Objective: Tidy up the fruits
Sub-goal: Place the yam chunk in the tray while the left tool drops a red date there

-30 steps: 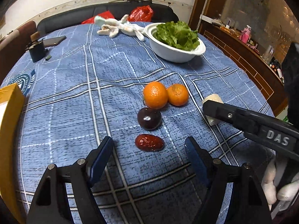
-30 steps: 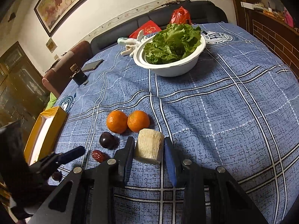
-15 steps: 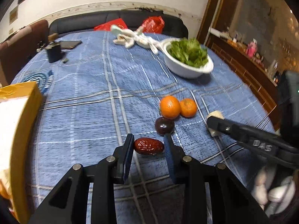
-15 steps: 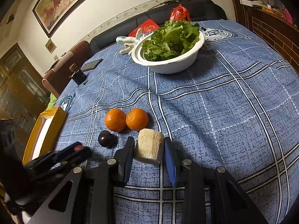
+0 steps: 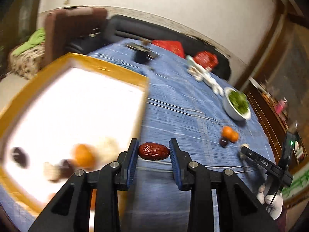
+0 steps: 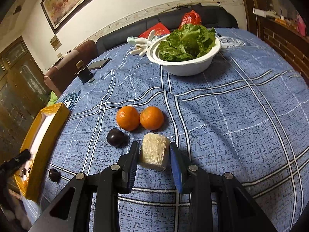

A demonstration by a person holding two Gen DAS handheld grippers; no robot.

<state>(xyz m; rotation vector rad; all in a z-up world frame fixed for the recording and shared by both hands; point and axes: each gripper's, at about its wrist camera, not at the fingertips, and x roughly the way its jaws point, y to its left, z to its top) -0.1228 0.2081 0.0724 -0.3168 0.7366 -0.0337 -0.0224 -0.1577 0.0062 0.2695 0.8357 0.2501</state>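
Observation:
My left gripper [image 5: 154, 151] is shut on a red date [image 5: 154, 151] and holds it in the air beside the yellow box [image 5: 108, 65], whose white inside holds several blurred fruits, among them an orange [image 5: 84, 155]. My right gripper [image 6: 154, 152] is shut on a pale ribbed block [image 6: 154, 151] resting on the blue cloth. Two oranges [image 6: 127, 118] [image 6: 151, 118] and a dark plum [image 6: 115, 137] lie just beyond it. The yellow box [image 6: 46, 135] stands at the left in the right wrist view.
A white bowl of lettuce [image 6: 185, 65] stands at the back of the blue checked tablecloth [image 6: 241, 125]. A small dark fruit [image 6: 54, 174] lies by the box. A phone [image 6: 99, 63], a black object [image 6: 84, 75] and white gloves [image 6: 143, 45] lie farther back.
My left gripper closed on the red date, lifted it off the cloth and swung left to the yellow box. My right gripper stayed shut on the pale block.

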